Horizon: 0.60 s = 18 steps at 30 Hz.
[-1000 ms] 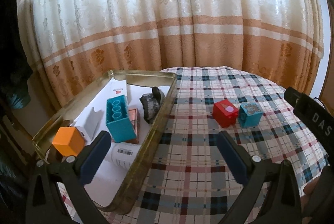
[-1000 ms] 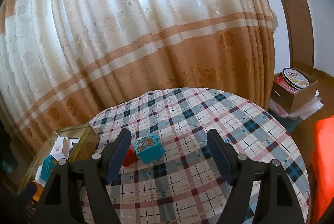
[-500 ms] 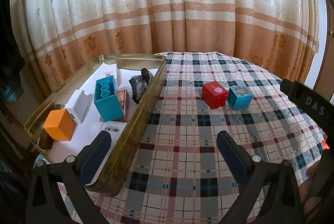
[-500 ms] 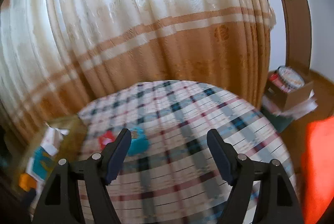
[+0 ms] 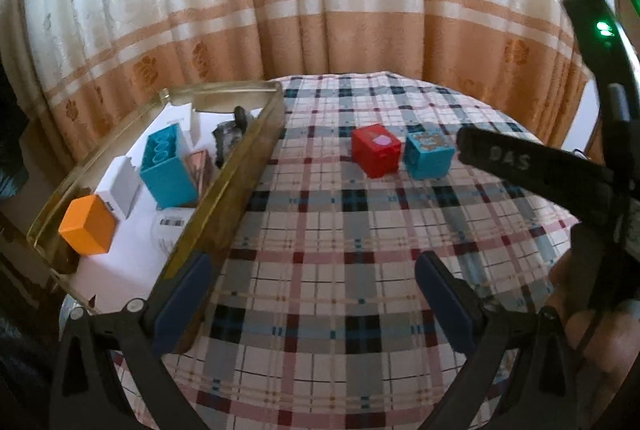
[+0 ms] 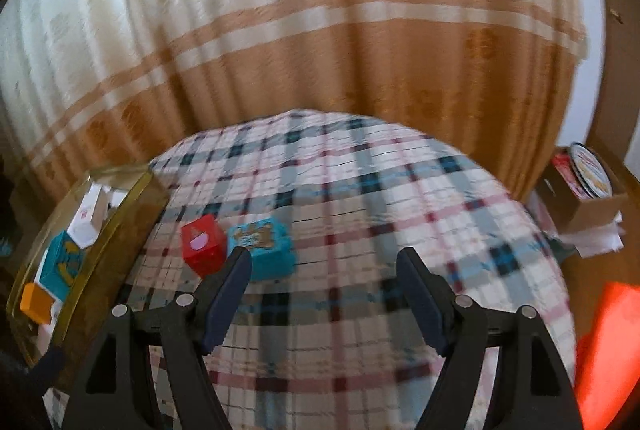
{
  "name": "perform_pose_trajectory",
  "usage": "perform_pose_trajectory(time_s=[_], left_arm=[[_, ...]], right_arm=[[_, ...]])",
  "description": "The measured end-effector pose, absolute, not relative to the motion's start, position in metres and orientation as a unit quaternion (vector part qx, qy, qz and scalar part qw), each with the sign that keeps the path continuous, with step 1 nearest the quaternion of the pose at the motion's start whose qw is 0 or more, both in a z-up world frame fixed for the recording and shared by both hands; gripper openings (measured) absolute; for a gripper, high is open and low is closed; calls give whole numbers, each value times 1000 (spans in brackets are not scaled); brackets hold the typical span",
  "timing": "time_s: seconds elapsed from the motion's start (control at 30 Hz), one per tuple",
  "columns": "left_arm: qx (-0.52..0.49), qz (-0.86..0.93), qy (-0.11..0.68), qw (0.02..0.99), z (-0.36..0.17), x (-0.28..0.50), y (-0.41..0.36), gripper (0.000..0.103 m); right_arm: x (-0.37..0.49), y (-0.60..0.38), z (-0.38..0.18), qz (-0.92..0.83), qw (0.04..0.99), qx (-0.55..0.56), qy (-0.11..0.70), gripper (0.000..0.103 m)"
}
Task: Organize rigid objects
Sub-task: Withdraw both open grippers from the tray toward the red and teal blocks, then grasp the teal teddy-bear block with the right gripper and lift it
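A red cube (image 5: pixel 376 149) and a teal cube with a bear picture (image 5: pixel 429 155) stand side by side on the plaid tablecloth; both also show in the right wrist view, the red cube (image 6: pixel 202 244) and the teal cube (image 6: pixel 262 248). A gold metal tray (image 5: pixel 240 165) on the left holds an orange cube (image 5: pixel 88 226), a teal block (image 5: pixel 168 165), white boxes and a dark object. My left gripper (image 5: pixel 312 294) is open and empty above the cloth near the tray's front corner. My right gripper (image 6: pixel 324 282) is open and empty, its left finger just in front of the teal cube.
The right gripper's black body (image 5: pixel 536 169) crosses the right side of the left wrist view. An orange and cream curtain (image 5: pixel 320 9) hangs behind the round table. A cardboard box (image 6: pixel 584 197) with a tin sits on the floor at right, and something orange-red (image 6: pixel 608 342) lies nearby.
The right gripper has swung left and closer to the two cubes, and it now reaches further into the left wrist view. The left gripper has drawn back and shifted right a little.
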<state>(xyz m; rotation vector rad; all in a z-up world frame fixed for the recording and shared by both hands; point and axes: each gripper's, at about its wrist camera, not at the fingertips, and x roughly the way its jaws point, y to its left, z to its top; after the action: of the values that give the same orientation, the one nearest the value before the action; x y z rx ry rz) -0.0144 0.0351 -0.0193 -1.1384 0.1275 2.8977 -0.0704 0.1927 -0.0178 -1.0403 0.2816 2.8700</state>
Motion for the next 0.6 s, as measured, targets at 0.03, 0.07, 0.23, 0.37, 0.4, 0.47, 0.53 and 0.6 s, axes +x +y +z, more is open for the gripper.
perform_pose_trajectory(time_s=[0.03, 0.07, 0.23, 0.37, 0.4, 0.47, 0.53, 0.6], left_arm=[[-367, 929, 40, 11, -20, -15, 35, 102], [-370, 928, 38, 10, -21, -16, 34, 102], [-388, 920, 47, 4, -27, -21, 36, 102], [-396, 917, 54, -2, -29, -24, 38, 102], [-398, 916, 55, -3, -30, -25, 38, 102], [-405, 913, 54, -1, -31, -28, 39, 102], [-409, 911, 53, 0, -31, -31, 40, 101], [-405, 913, 57, 1, -30, -35, 43, 101]], right_arm=[[-77, 189, -20, 933, 26, -347, 88, 77], [-83, 186, -24, 931, 12, -356, 84, 77], [-100, 176, -32, 924, -10, -375, 73, 72], [-114, 171, -37, 919, -20, -391, 56, 62], [-118, 169, -39, 916, -23, -396, 53, 56], [-127, 168, -46, 910, -25, -410, 47, 53], [-130, 168, -46, 910, -26, -412, 46, 46], [-130, 171, -45, 912, -25, -407, 42, 46]])
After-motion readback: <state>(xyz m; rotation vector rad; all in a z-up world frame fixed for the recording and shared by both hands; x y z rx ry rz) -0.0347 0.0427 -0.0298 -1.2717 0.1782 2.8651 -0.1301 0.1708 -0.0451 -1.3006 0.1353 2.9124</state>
